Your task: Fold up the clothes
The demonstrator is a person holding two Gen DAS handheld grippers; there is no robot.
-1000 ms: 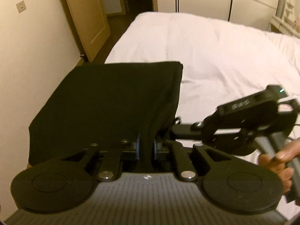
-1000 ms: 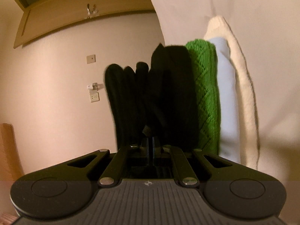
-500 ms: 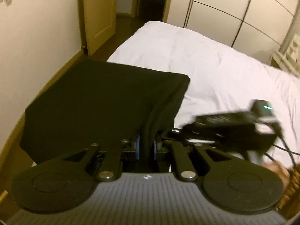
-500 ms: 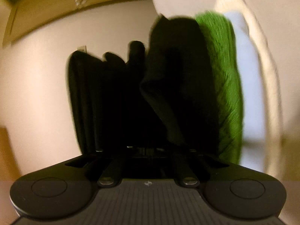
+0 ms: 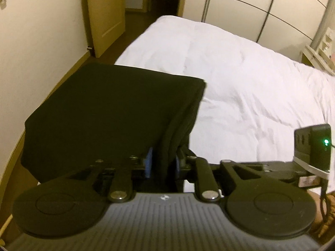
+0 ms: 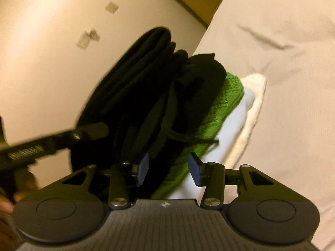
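Observation:
A folded black garment lies flat in front of my left gripper, which is shut on its near right edge. In the right wrist view the same black garment lies on a stack of folded clothes: another black piece, a green knit, a pale blue one and a cream one. My right gripper is open, its blue pads apart, close in front of the stack's edge and holding nothing. The left gripper's body shows at the left of that view.
The white bed spreads to the right and far side. A cream wall and a wooden door stand to the left, wardrobe doors behind. The right gripper's body shows at the right edge of the left wrist view.
My right gripper has opened and let go of the black garment, and its view has rolled and backed off. The left gripper stays shut on the garment, now lower over the stack.

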